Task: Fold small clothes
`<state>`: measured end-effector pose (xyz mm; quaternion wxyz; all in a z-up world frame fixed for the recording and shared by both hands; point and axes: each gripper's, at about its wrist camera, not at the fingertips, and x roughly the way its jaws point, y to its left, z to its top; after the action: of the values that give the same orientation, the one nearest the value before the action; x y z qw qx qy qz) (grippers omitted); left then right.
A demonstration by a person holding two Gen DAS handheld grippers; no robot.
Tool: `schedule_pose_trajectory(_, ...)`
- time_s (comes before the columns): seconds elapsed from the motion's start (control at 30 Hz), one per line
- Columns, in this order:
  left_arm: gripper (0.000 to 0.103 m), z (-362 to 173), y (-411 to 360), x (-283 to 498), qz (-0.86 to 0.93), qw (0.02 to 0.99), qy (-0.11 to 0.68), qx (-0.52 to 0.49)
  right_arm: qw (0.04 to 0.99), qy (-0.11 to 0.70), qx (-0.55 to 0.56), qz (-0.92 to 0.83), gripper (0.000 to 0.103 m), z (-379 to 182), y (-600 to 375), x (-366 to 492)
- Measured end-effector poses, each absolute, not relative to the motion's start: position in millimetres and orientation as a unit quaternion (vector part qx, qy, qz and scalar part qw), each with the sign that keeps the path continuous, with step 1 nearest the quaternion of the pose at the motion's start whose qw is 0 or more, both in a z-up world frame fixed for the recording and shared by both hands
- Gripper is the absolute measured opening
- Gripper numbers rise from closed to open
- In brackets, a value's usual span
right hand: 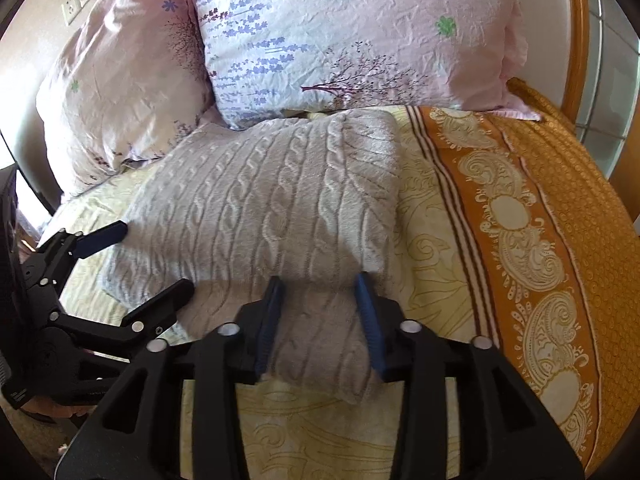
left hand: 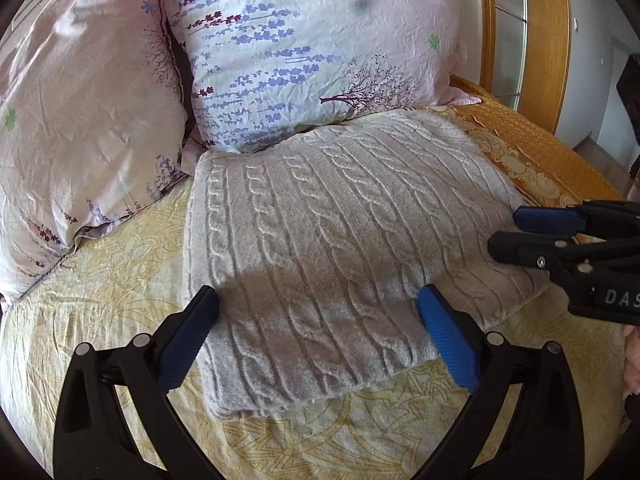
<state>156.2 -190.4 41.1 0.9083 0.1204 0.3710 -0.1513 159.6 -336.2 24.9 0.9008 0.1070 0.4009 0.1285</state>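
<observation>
Where the yellow patterned bedspread (left hand: 120, 280) meets the pillows, lies a folded grey cable-knit sweater (left hand: 320, 220), far edge tucked against the right floral pillow (left hand: 312, 48), near edge toward the cameras. Sits flat, in a rough rectangle, near the middle of the bed. Further left, leans a second floral pillow (left hand: 80, 100), pinker. To the right of the sweater, runs an orange patterned border (right hand: 520, 220) of the bedspread, with a wooden headboard frame (left hand: 548, 40) beyond.

At the sweater's near edge, hangs the left gripper (left hand: 318, 314), spread wide, blue pads to either side of the knit and pressing nothing. At the sweater's near right corner, hovers the right gripper (right hand: 320, 300), parted too, knit showing between the fingers but not pinched.
</observation>
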Motion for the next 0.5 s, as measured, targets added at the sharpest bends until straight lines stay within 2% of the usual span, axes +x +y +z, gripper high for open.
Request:
schedule_pose_trajectory(0.1, 0.100, 55.2, -160.1, 162.7, -0.172, 0.907, 0.382, 0.047, 0.915, 0.366, 0.132, 0.105, 0.087, 42.6, -351.2, 154.0)
schedule_pose_trajectory(0.13, 0.100, 58.6, -148.3, 167.9, -0.170, 0.906, 0.386, 0.023, 0.918, 0.356, 0.142, 0.097, 0.088, 47.4, -357.8, 154.1)
schedule_pose_trajectory(0.3, 0.100, 61.8, -99.5, 199.1, -0.153, 0.897, 0.410, -0.066, 0.884, 0.382, 0.249, 0.097, 0.089, 41.8, -393.1, 181.6)
schedule_pose_trajectory(0.5, 0.100, 46.0, -87.4, 232.1, -0.172, 0.868, 0.455, -0.102, 0.846, 0.422, 0.305, 0.116, 0.083, 19.6, -396.4, 217.5)
